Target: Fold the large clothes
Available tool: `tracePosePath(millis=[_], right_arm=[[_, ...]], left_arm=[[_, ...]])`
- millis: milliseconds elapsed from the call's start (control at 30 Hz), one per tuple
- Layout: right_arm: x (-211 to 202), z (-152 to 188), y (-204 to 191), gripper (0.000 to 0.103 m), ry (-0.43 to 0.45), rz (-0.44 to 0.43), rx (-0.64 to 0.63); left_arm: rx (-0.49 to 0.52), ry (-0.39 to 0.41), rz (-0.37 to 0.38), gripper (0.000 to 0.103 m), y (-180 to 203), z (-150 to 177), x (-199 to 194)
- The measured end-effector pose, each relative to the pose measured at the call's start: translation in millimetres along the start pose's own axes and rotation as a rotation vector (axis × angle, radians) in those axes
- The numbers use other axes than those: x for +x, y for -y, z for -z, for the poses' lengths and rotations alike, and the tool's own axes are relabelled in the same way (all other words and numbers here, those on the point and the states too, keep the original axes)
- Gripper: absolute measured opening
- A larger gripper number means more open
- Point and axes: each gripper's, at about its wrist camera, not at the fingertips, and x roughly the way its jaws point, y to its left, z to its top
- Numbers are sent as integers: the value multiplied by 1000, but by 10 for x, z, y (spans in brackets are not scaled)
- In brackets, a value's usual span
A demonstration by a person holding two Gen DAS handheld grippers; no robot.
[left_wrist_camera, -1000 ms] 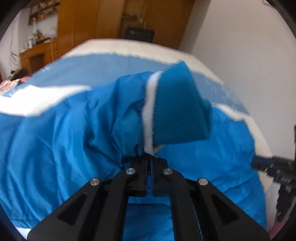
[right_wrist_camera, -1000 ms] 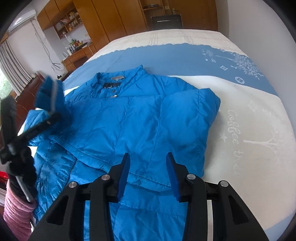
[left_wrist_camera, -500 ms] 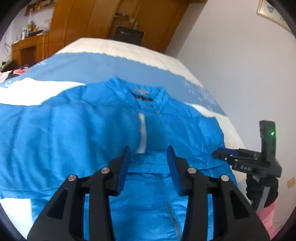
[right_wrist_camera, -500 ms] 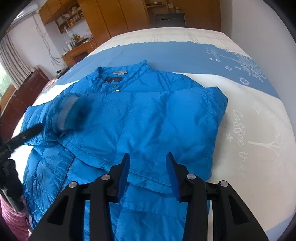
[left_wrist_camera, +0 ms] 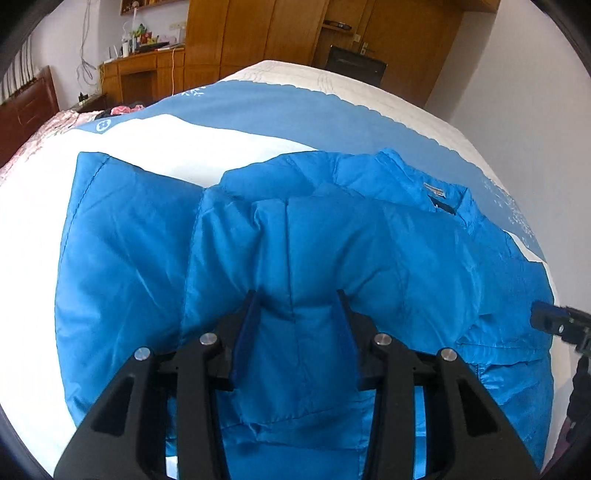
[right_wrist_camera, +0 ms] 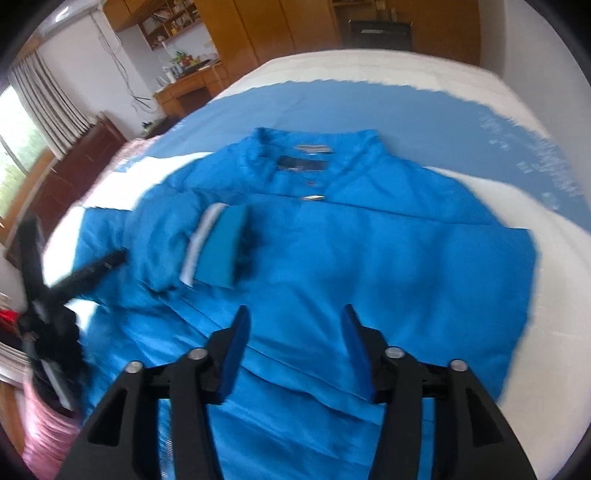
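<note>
Wooden wardrobes [left_wrist_camera: 258, 33] stand behind a blue-and-white bed [right_wrist_camera: 461, 110], where the puffy blue quilted jacket [right_wrist_camera: 369, 258] is spread. Soft, light and slippery, it is best gripped at hem or folded sleeve [right_wrist_camera: 177, 236]. Left gripper [left_wrist_camera: 297, 325] jaws stand apart over fabric, unpinched; right gripper [right_wrist_camera: 295, 343] jaws are opening, empty.

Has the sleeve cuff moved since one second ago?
Yes. The left gripper let the cuff go; it now lies on the jacket chest, below the collar and off to its left in the right wrist view.
</note>
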Motion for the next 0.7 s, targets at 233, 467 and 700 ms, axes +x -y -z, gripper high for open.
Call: tracePosePath(millis=[233, 467, 700], right_arm=[[458, -232, -175, 61, -87, -34, 22], [704, -435, -292, 58, -94, -101, 36], [540, -448, -334, 13, -35, -110, 1]], left_arm=[[16, 14, 1, 40, 10, 49, 7], [8, 15, 14, 40, 8, 50, 14], [-4, 20, 45, 41, -19, 38, -63]])
